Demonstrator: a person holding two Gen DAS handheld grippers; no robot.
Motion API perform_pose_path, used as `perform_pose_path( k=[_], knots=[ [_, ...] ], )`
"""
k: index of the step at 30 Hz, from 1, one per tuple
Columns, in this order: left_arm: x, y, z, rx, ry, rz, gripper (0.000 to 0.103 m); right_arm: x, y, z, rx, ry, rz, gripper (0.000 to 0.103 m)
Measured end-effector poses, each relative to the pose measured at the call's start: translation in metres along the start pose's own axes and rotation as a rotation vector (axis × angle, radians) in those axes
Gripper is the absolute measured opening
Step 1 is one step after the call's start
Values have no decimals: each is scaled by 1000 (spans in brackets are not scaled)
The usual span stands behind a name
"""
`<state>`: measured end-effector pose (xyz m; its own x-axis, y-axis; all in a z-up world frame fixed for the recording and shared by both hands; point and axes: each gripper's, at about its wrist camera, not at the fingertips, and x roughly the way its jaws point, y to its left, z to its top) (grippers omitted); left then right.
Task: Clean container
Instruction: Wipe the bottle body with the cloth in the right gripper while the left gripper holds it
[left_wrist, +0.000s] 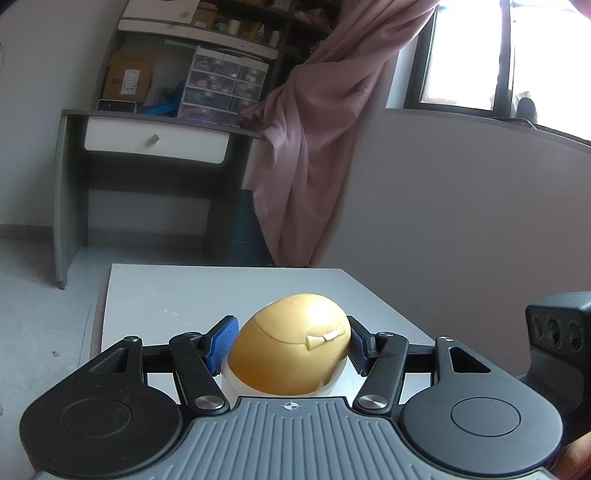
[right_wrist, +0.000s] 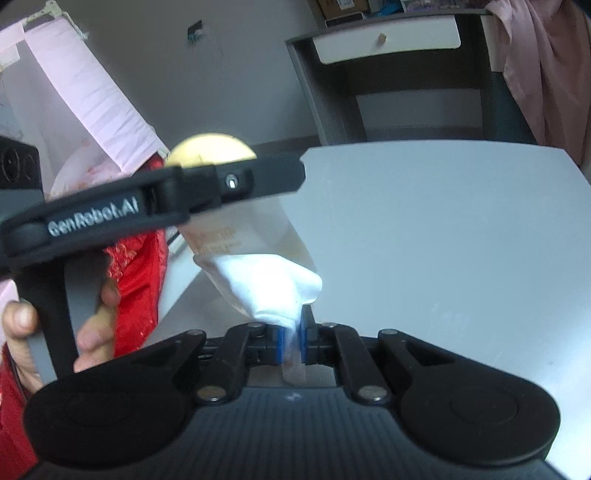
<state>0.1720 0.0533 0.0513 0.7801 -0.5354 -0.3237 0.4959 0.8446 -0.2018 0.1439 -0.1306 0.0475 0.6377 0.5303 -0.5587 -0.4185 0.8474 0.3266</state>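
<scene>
The left gripper (left_wrist: 291, 347) clamps the container (left_wrist: 291, 354) by its gold cap, blue pads (left_wrist: 221, 343) pressed on either side, above the white table (left_wrist: 184, 295). The right gripper (right_wrist: 291, 338) pinches a white cloth (right_wrist: 273, 288) against the container's pale body (right_wrist: 255, 229); printed text there is too blurred to read. The left tool crosses the right view, hiding the container's neck. A desk (left_wrist: 74, 184) and pink curtain (left_wrist: 314, 147) stand behind.
</scene>
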Motion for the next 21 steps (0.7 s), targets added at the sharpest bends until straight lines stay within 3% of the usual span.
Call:
perform_pose_path(
  k=[7,17,21],
  knots=[
    [1,0,4,-2,4,-1,61,6,-1,-2,-12,30,-6,8],
    [4,2,6,-5,8,-2,61,-25,2,19,-26,-84,-18,8],
    [5,1,6,-3,8,0,61,-18,-2,16,-20,-69,-24,8]
  ],
)
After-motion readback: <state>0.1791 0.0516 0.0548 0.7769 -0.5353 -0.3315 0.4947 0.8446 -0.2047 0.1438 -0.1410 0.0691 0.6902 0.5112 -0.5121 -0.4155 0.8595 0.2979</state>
